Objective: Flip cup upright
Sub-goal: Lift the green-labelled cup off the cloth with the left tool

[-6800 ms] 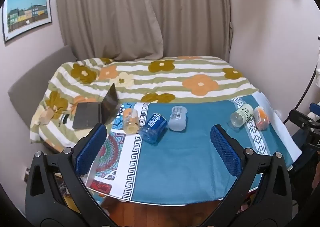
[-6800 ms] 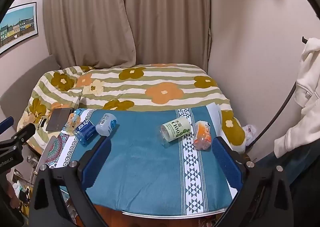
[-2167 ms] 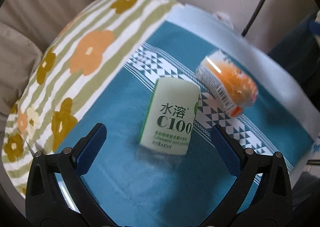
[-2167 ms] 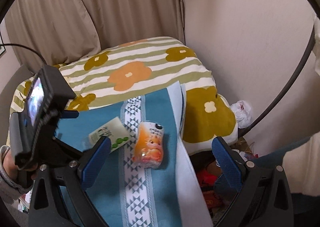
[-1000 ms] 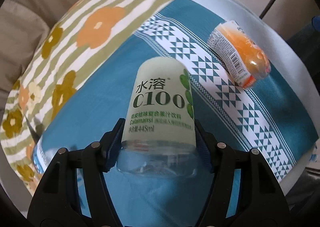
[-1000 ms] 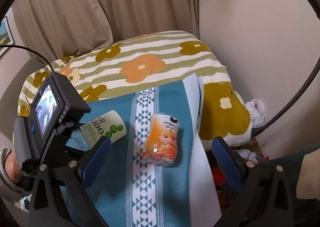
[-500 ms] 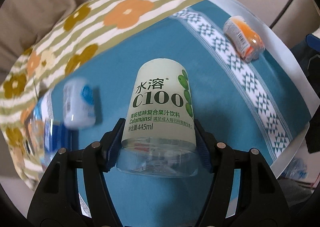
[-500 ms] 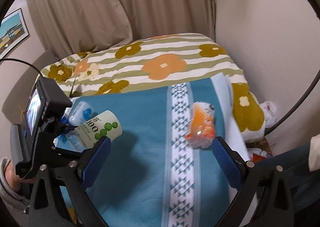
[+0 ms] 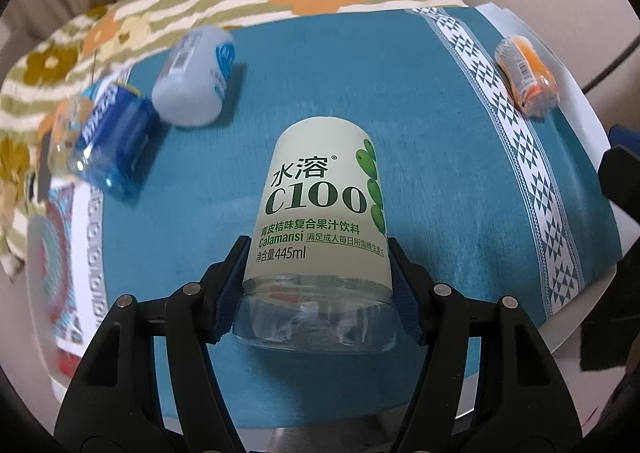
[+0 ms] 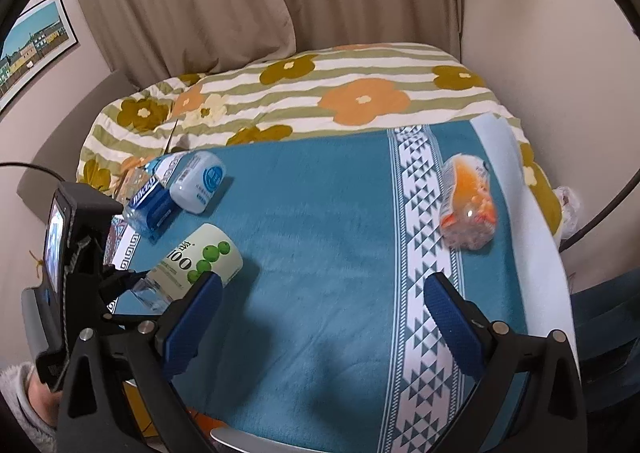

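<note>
My left gripper is shut on the pale green C100 cup, gripping its clear end, with the labelled end pointing away over the teal cloth. In the right wrist view the same cup is held tilted above the cloth at the left, in the left gripper. My right gripper is open and empty over the middle of the cloth. An orange cup lies on its side at the right, and also shows in the left wrist view.
A light blue cup, a dark blue cup and a clear one lie on their sides at the left. The teal cloth covers the table. A flowered blanket lies behind it. A dark chair stands at the right.
The left gripper closed on the green cup, lifted it and carried it left toward the blue cups. The right gripper stayed open and its view swung left.
</note>
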A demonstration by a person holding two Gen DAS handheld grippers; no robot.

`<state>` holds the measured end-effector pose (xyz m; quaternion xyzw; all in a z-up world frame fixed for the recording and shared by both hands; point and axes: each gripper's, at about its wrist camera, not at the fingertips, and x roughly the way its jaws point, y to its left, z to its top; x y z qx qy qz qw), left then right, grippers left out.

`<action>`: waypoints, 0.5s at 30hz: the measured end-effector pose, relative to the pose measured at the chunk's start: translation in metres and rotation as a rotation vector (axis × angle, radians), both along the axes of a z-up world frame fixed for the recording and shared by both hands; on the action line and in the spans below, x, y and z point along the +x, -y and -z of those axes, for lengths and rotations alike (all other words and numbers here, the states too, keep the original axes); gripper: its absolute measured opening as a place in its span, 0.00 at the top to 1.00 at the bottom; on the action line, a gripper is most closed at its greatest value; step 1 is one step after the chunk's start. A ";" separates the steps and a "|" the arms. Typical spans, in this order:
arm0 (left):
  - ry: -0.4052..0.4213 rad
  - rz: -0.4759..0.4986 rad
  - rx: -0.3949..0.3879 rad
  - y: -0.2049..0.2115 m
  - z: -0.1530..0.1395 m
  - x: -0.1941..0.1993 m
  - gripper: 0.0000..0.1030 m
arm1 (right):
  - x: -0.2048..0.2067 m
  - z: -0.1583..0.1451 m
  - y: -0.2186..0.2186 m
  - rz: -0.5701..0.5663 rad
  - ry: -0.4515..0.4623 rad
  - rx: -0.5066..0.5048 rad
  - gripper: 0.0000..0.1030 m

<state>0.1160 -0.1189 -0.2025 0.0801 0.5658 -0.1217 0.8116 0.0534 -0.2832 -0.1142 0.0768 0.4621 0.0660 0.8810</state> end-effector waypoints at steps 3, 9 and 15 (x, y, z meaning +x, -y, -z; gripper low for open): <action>-0.012 -0.020 -0.014 0.000 0.006 -0.002 0.33 | 0.000 0.006 -0.003 -0.005 -0.015 -0.001 0.02; -0.048 -0.039 -0.024 0.002 0.018 -0.003 0.33 | 0.002 0.011 -0.009 -0.009 -0.034 -0.003 0.02; -0.073 -0.041 -0.021 0.005 0.024 -0.005 0.33 | 0.008 0.012 -0.010 -0.022 -0.039 -0.004 0.02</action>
